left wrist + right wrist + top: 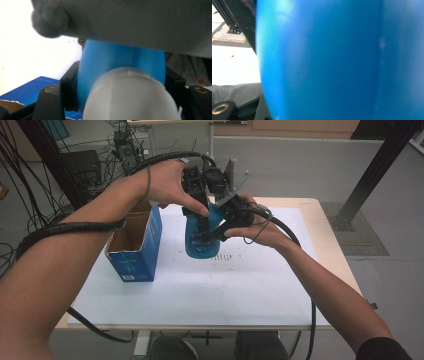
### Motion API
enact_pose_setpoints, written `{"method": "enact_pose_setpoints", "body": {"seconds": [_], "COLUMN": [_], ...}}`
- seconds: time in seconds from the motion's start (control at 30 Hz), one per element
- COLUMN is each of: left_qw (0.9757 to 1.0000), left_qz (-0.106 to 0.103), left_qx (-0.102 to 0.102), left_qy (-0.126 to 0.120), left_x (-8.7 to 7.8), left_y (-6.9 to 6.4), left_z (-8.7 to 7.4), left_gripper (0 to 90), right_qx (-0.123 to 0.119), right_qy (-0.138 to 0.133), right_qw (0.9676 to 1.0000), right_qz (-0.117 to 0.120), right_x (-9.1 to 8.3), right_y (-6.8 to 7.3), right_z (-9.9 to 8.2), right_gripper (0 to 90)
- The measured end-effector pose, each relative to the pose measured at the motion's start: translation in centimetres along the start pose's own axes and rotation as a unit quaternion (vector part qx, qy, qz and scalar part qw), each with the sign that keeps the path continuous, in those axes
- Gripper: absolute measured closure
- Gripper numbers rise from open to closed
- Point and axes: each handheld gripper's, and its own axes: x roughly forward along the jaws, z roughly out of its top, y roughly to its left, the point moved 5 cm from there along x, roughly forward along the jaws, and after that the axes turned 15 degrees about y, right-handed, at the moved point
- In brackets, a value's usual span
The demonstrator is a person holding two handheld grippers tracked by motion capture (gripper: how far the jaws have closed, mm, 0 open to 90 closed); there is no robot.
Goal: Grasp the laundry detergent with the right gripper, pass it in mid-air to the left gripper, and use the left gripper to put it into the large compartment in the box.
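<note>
Both tongs meet on a blue pouch (pixel 202 239) held upright above the white sheet (pixel 200 285) on the worktop (pixel 327 245).

L tongs (pixel 202 222) come down from above, clenched on the pouch's upper part. In the left gripper view the blue body (pixel 107 60) sits between the two black jaws, w/ the white cap (pixel 130 97) close to the camera.

R tongs (pixel 222 227) come in from the pouch's right side and grip it too, jaws closed on it. The right gripper view is nearly all blue pouch wall (pixel 324 62), too close and blurred to see the pads.

An open blue carton (pixel 136 247) stands on the sheet, just left of the L tongs and apart from the pouch.
</note>
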Motion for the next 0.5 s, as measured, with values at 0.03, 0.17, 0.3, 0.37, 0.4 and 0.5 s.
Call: {"method": "enact_pose_setpoints", "body": {"seconds": [0.03,0.17,0.3,0.37,0.4,0.5], "left_qw": [1.0,1.0,1.0,1.0,1.0,1.0], "left_qz": [-0.002,0.001,0.006,0.006,0.006,0.006], "left_qx": [-0.003,0.001,0.004,0.001,0.001,0.003], "left_qy": [-0.002,0.002,0.003,0.0,0.0,0.007], "left_x": [0.05,0.08,0.06,0.08,0.09,0.11], "left_y": [-0.05,-0.07,-0.03,-0.04,-0.04,-0.01], "left_z": [0.02,0.0,-0.01,0.0,0.01,0.0], "left_gripper": [35.8,36.4,36.8,36.9,36.9,36.9], "right_qx": [-0.001,-0.003,-0.007,-0.002,-0.003,-0.006], "right_qy": [0.0,0.002,0.0,0.002,0.002,0.001], "right_qw": [1.0,1.0,1.0,1.0,1.0,1.0], "right_qz": [-0.001,-0.001,-0.004,-0.003,-0.004,-0.005], "right_x": [0.01,0.06,0.1,0.07,0.07,0.15], "right_y": [0.01,0.06,-0.01,0.03,0.02,-0.02], "right_z": [0.0,-0.01,-0.02,-0.03,-0.02,-0.02], "right_gripper": [44.1,44.1,44.1,44.1,44.1,44.0]}}
